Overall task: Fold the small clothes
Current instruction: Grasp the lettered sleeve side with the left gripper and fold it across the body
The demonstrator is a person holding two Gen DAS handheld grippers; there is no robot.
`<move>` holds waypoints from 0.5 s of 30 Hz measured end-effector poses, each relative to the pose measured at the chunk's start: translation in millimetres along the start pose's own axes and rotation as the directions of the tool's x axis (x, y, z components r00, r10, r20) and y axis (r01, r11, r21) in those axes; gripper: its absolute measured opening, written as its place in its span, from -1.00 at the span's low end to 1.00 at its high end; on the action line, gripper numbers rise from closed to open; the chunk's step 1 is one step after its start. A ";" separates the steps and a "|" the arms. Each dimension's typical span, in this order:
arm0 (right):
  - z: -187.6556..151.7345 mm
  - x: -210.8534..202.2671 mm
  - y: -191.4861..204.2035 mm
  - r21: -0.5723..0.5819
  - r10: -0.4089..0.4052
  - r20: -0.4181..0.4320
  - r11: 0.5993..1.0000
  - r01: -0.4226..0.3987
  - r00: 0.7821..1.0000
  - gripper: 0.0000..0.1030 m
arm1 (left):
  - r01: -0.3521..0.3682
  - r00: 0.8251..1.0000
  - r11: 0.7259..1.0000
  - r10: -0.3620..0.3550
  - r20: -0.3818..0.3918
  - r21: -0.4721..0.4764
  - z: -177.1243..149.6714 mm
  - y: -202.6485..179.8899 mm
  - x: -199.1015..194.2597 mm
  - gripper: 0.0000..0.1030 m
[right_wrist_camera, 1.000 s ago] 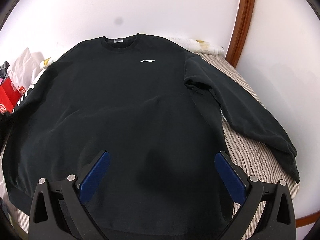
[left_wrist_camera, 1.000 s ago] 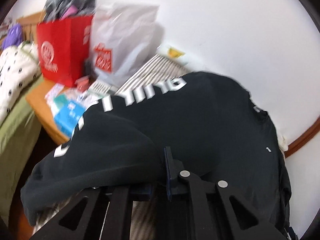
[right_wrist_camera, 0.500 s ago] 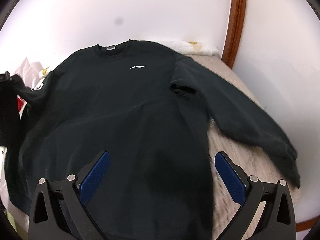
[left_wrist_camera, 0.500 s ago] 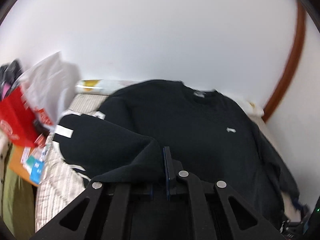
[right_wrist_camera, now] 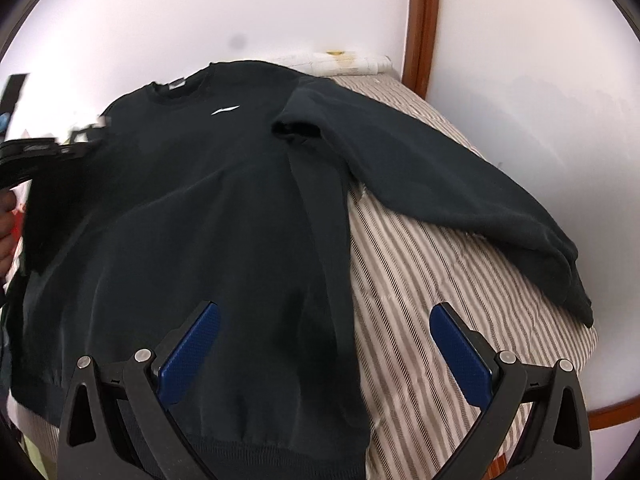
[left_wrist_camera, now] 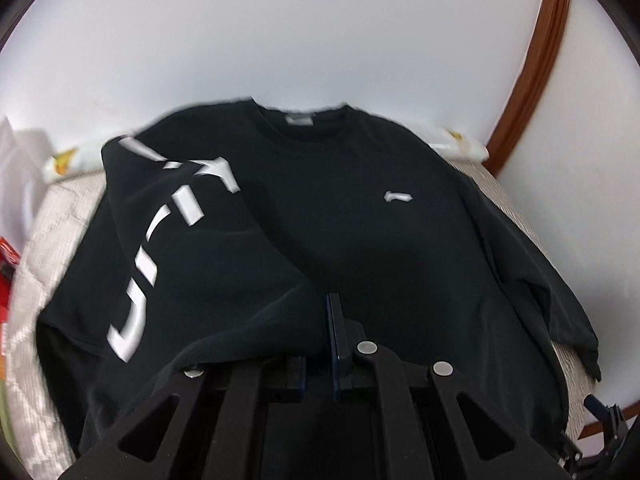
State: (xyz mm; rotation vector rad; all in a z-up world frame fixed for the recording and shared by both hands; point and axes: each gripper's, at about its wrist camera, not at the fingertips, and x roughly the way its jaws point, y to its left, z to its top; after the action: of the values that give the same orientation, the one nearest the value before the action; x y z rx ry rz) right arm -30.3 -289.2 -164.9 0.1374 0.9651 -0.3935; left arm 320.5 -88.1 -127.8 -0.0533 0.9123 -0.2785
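Swung across the sweatshirt (left_wrist_camera: pixel 360 232), left claw (left_wrist_camera: pixel 326 344) grasps its sleeve (left_wrist_camera: pixel 192 280); right claw (right_wrist_camera: pixel 324 352) released.

Count: 1 black sweatshirt (right_wrist_camera: pixel 192 216), 2 sleeves, 1 chest logo (left_wrist_camera: pixel 397 197), 1 striped bed (right_wrist_camera: pixel 420 280), 2 hand-held grippers: left hand-held gripper (left_wrist_camera: pixel 326 344), right hand-held gripper (right_wrist_camera: pixel 324 350). 1 wooden trim strip (right_wrist_camera: pixel 424 20).
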 end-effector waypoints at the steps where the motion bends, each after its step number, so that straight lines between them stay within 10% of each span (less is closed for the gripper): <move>1: -1.3 -1.6 1.5 -0.006 -0.001 0.004 1.000 0.001 1.000 0.99 | 0.008 1.000 1.000 -0.008 -0.011 0.003 -1.7 -1.4 2.3 -0.84; 8: 12.0 -10.3 36.6 -0.064 0.081 0.043 0.995 -0.078 0.996 0.99 | 0.046 0.999 0.998 -0.045 -0.028 0.052 -26.1 1.9 -18.7 -0.52; 12: 28.0 -16.6 76.6 -0.120 0.154 0.067 0.982 -0.145 0.986 0.84 | 0.027 0.998 1.000 -0.028 0.054 0.012 -44.4 39.3 -62.4 0.57; 15: 40.8 -20.5 121.4 -0.186 0.214 0.077 0.963 -0.197 0.974 0.61 | -0.065 0.992 0.998 0.068 0.110 -0.024 -59.8 80.1 -90.1 0.62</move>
State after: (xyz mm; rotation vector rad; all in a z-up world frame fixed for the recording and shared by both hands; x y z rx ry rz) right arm 37.7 -183.7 -132.2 0.0553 0.8767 -0.1205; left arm 238.6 16.8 -107.9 -0.0560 0.8055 -0.2025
